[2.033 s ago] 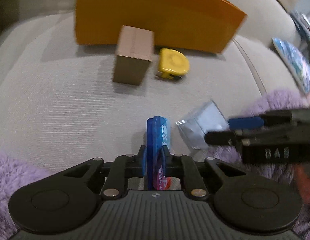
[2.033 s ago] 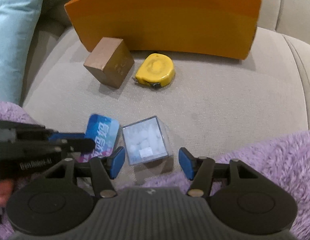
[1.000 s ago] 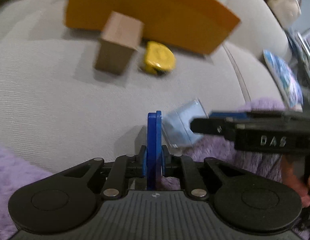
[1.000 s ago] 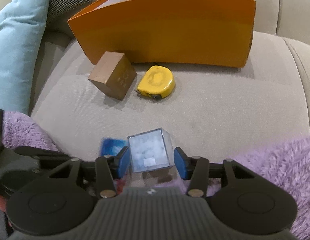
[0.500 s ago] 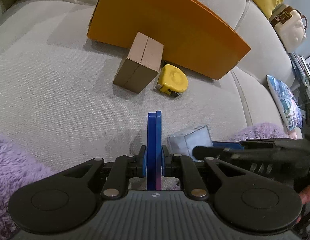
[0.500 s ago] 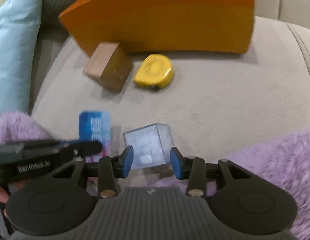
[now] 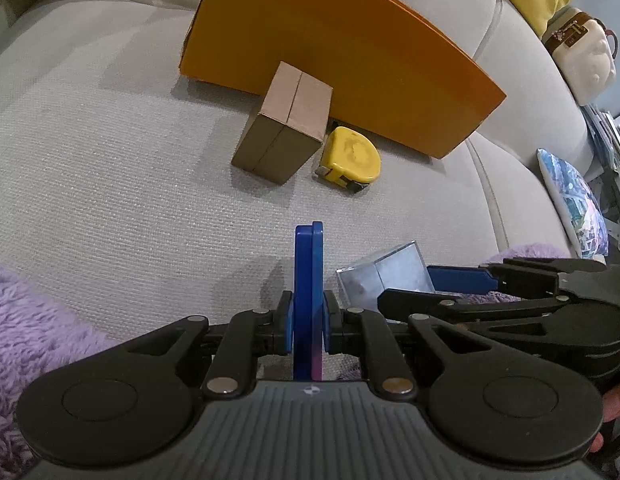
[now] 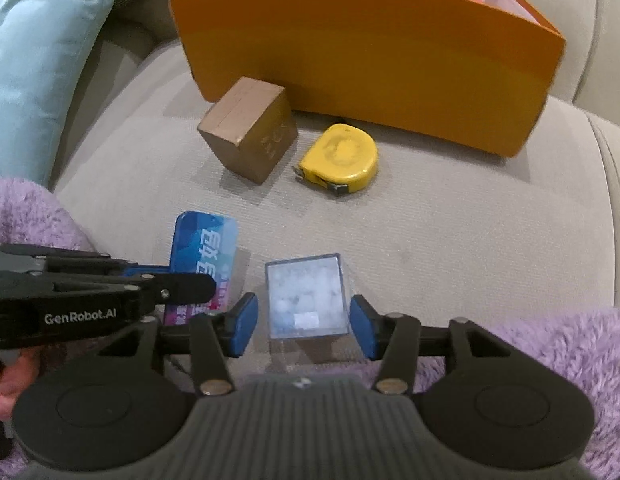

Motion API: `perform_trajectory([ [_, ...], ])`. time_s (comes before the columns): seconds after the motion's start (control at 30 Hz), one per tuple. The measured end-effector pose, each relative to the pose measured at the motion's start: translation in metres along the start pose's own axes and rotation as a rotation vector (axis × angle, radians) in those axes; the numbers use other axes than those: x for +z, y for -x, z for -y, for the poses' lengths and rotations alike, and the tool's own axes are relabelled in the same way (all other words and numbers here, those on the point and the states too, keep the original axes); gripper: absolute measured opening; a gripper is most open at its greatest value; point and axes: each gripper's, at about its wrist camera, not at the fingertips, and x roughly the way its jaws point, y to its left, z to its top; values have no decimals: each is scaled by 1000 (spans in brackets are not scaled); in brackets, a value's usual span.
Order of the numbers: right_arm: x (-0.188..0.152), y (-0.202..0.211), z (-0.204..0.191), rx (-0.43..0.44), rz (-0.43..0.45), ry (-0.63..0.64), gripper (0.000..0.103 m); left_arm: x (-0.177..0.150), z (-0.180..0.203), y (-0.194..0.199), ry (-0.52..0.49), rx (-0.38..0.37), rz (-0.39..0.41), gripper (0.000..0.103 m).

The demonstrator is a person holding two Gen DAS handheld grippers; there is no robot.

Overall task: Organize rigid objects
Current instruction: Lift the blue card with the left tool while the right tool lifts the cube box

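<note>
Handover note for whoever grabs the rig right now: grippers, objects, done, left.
Left gripper: shut on the blue tin, held on edge.
Right gripper: open, jaws either side of the clear cube box, not yet clamped.
Brown box and yellow tape measure lie on the sofa cushion in front of the orange bin.
Done: tin picked.
Left: likely bin all four.

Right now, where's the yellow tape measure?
The yellow tape measure lies on the sofa cushion, just right of the brown box and in front of the orange bin.
</note>
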Motion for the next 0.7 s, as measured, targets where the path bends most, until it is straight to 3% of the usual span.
perform_trajectory([
  [0.27,5,-9,-10,-62,2,92,48,0,-1,3,8,-3,11,14],
  [0.5,1,2,-8,-47,20,72,47,0,4,12,-3,-15,38,15],
  [0.7,7,34,-6,-13,89,45,47,12,14,38,-4,-29,74,15],
])
